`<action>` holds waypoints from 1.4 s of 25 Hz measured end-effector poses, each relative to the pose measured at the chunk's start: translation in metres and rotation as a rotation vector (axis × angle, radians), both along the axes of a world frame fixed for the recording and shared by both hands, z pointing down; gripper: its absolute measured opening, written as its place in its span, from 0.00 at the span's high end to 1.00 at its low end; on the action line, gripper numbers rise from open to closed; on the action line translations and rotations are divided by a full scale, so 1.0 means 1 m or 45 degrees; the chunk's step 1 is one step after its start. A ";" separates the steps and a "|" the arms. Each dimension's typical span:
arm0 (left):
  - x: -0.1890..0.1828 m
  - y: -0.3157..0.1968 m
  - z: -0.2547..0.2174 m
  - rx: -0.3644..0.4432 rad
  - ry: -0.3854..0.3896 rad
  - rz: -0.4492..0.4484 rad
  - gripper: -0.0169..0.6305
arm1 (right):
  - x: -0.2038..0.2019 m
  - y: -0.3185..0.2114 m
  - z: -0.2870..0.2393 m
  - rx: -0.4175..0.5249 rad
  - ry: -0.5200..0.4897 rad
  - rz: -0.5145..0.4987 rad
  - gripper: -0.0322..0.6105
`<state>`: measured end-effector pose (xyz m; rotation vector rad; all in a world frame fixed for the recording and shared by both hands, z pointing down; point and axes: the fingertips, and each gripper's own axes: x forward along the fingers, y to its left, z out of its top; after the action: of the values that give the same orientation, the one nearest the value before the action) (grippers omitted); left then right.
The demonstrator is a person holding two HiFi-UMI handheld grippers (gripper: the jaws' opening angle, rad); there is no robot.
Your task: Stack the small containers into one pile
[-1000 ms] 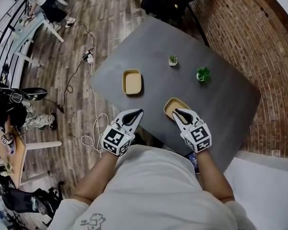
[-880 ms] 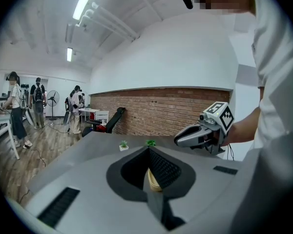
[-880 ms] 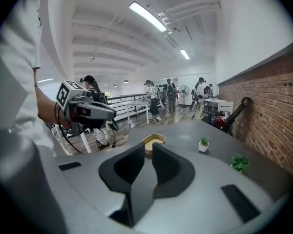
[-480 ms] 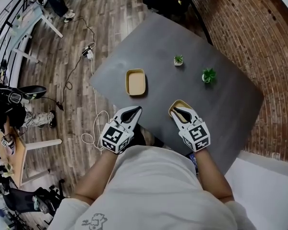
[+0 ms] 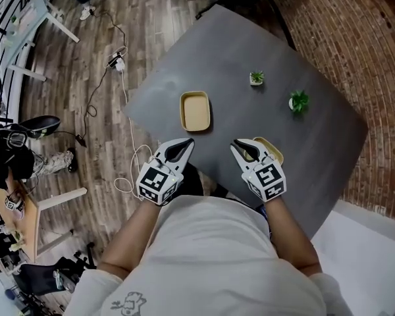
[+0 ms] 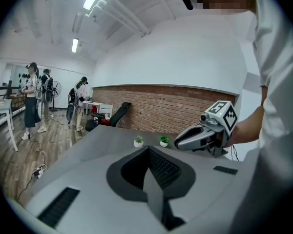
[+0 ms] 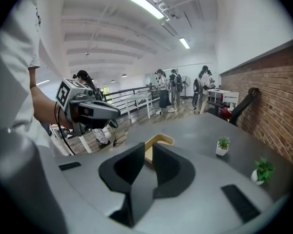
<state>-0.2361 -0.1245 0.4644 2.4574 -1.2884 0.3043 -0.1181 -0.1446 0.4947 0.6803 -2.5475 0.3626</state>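
Far container (image 5: 195, 110): probably light and rigid; pinch its rim.
Left tool (image 5: 186, 144): closed, empty.
Right tool (image 5: 239, 146): slightly parted, empty.

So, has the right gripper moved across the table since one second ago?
Yes. In the head view the right gripper has slid left, off the near container and toward the far container.

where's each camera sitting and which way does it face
Head view: on the person's head, looking steeply down at the table; shows torso, forearms, left claw, right claw.
Left gripper view: on the left claw, facing across the table to the brick wall; shows its jaws, the right claw.
Right gripper view: on the right claw, facing the tray; shows its jaws, the left claw.
Shared: both gripper views see the plants.
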 end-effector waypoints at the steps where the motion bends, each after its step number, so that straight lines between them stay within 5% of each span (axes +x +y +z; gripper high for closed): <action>1: -0.006 -0.004 0.002 -0.005 0.003 0.000 0.96 | -0.006 -0.003 0.003 -0.010 0.004 0.000 0.87; 14: -0.058 -0.053 0.031 -0.067 0.046 0.043 0.96 | -0.070 -0.047 0.052 -0.152 0.087 0.022 0.86; 35: -0.080 -0.095 0.110 -0.271 0.068 0.125 0.96 | -0.094 -0.115 0.148 -0.418 0.166 0.296 0.85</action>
<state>-0.3162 -0.2199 0.5746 2.3345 -1.0575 0.3775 -0.2123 -0.2598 0.6427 0.8419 -2.2192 0.7685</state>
